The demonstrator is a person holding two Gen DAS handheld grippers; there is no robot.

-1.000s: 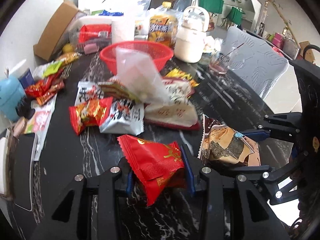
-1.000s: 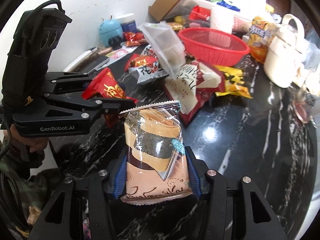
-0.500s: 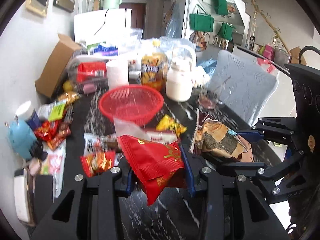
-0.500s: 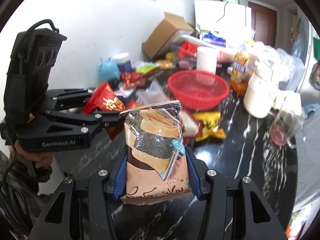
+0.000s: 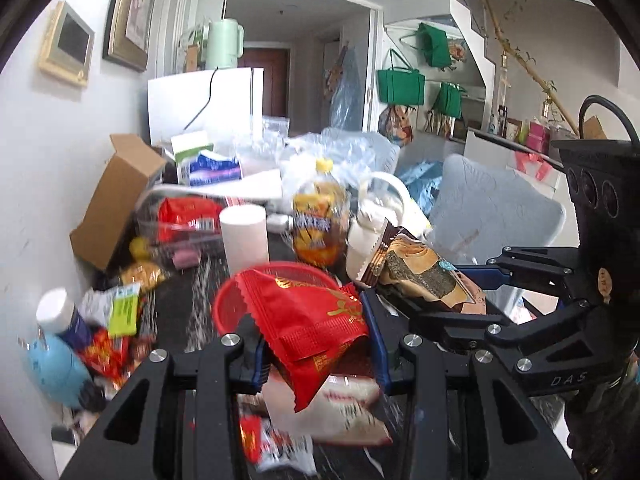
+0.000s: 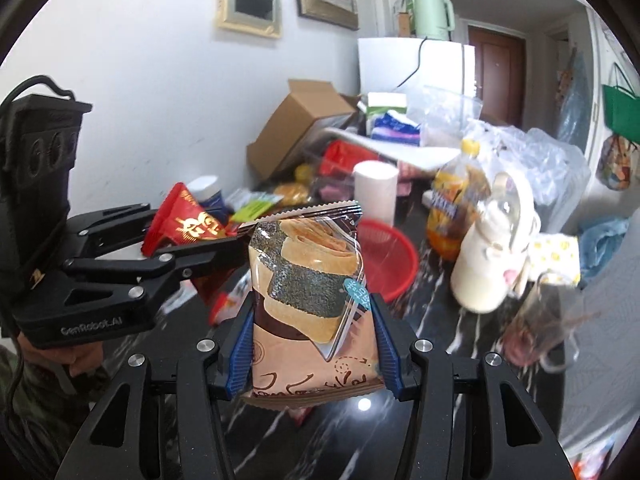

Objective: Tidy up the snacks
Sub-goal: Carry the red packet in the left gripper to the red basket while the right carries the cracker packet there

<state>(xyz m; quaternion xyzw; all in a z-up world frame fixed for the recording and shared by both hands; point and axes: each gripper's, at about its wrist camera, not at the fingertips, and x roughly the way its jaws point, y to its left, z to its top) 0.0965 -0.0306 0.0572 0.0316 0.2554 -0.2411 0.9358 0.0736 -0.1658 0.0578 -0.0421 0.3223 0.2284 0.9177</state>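
Black marble table (image 6: 460, 412) fills the lower half of both views, crowded with clutter. White fridge (image 5: 208, 104) stands at the back wall, upper centre, a tipped cardboard box (image 5: 116, 204) just left of it. Red basket (image 5: 228, 304) sits mid-frame in the left wrist view, partly hidden behind the held packet; a paper roll (image 5: 244, 236), an orange bottle (image 5: 318, 220) and a white kettle (image 6: 492, 264) line up behind it.

Left gripper (image 5: 316, 344) at lower centre is clamped on a red packet (image 5: 308, 320), pads pressing both sides, packet tilted up and left over the basket. Right gripper (image 6: 312, 344) is closed on a brown packet (image 6: 308, 292), upright between the blue pads, its sealed top edge reaching mid-frame. Each gripper shows in the other's view, side by side, both packets held clear of the table.

Loose snacks (image 5: 328, 412) lie under the left gripper at the bottom. A blue jar (image 5: 52, 364) and small wrappers (image 5: 124, 308) crowd the left edge. A sleeve (image 6: 40, 408) shows at lower left.
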